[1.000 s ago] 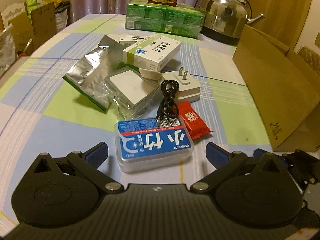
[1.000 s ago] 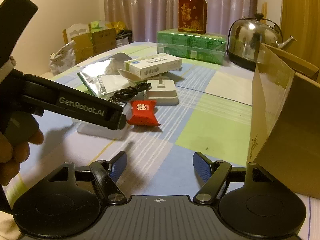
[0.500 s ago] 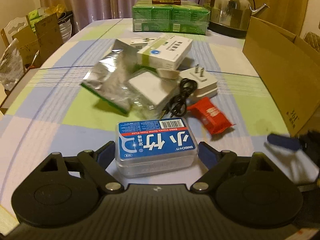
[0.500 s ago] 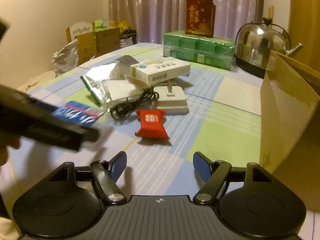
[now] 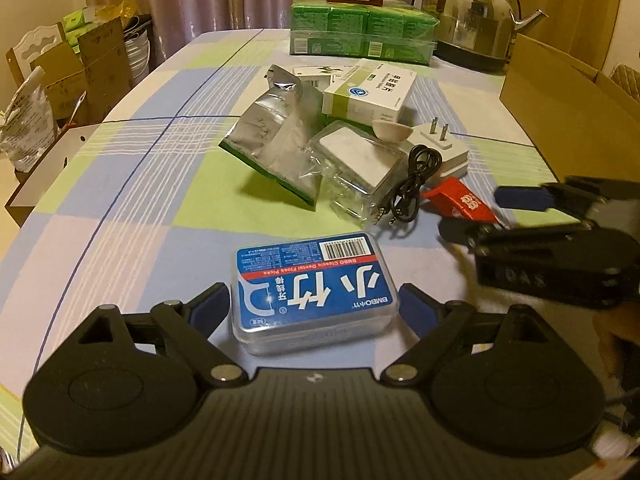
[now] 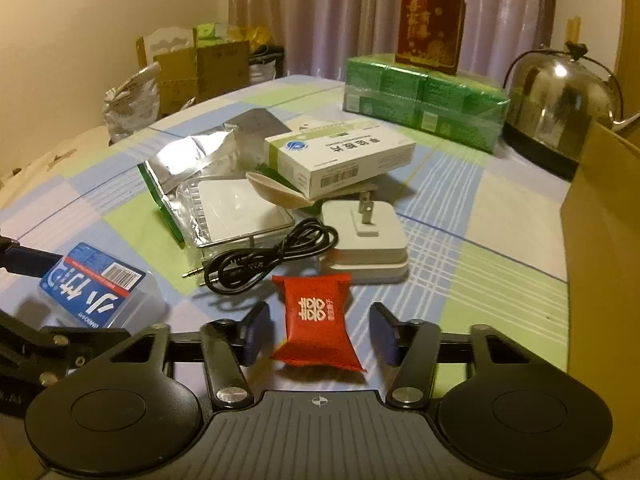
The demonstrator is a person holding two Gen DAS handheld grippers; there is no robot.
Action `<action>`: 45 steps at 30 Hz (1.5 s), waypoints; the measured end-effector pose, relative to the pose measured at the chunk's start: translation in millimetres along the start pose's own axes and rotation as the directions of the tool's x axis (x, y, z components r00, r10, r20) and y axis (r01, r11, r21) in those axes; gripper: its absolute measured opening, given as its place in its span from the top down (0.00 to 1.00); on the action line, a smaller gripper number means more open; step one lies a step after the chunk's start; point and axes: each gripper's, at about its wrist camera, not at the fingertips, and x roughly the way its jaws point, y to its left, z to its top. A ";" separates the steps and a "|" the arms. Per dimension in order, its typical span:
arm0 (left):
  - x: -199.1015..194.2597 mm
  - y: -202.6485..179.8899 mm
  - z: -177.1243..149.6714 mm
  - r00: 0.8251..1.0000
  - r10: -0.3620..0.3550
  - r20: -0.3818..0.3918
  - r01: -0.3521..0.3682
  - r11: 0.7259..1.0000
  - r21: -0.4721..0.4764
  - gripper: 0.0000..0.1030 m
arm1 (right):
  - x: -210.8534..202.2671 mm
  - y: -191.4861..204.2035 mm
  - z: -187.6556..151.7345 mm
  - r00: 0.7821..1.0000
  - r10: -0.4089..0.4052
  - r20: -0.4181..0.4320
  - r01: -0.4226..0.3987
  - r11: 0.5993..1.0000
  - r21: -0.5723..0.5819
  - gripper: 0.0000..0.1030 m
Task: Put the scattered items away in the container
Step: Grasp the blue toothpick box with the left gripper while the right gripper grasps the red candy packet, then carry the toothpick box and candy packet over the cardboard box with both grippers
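**Blue floss box and red packet sit between my two sets of jaws**

Blue-labelled and clear-sided, the floss box (image 5: 314, 286) lies flat on the checked tablecloth (image 5: 132, 208), between the fingers of my left gripper (image 5: 314, 312). Those jaws are spread wide and opening a little; the left pad looks just beside the box wall, the right pad stands a little apart, so I read no grip.

My right gripper (image 6: 318, 334) has the red packet (image 6: 316, 320) between its blue pads. The jaws are closing, with a gap on each side of the packet, which lies on the cloth.

Just beyond the packet lie a coiled black cable (image 6: 272, 258) and a white plug adapter (image 6: 366, 242), prongs up. Behind them are a clear plastic case (image 6: 236, 212), a silver foil pouch (image 6: 192, 160), and a white medicine box (image 6: 340, 158) resting over a small cream dish (image 6: 276, 192).

The cardboard box (image 6: 600, 248) stands open at the right edge of the table. At the far end are green wrapped packs (image 6: 424, 100) with a red tin (image 6: 430, 24) on top, and a steel kettle (image 6: 560, 96).
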 end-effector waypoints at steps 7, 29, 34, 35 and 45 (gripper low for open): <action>4.6 0.7 1.0 1.000 -0.003 -0.002 0.003 1.000 -0.006 0.15 | -1.4 3.7 1.5 1.000 0.008 -0.008 -0.008 1.000 0.010 0.76; -36.8 -42.2 -12.9 0.993 -0.118 0.013 0.116 0.985 0.128 0.16 | -131.9 -8.5 -32.1 0.990 -0.135 0.030 0.128 0.977 0.173 0.77; -57.7 -54.0 -3.6 0.987 -0.152 0.050 0.142 0.978 0.154 0.16 | -160.5 -17.0 -22.6 0.981 -0.183 0.072 0.167 0.968 0.187 0.77; -61.8 -57.3 -0.9 0.986 -0.157 0.058 0.146 0.976 0.164 0.16 | -166.8 -19.3 -20.4 0.978 -0.193 0.082 0.175 0.966 0.191 0.77; -98.2 -105.6 35.8 0.956 -0.266 0.121 0.225 0.934 0.279 0.16 | -228.5 -69.8 4.3 0.934 -0.326 0.150 0.284 0.927 0.247 0.77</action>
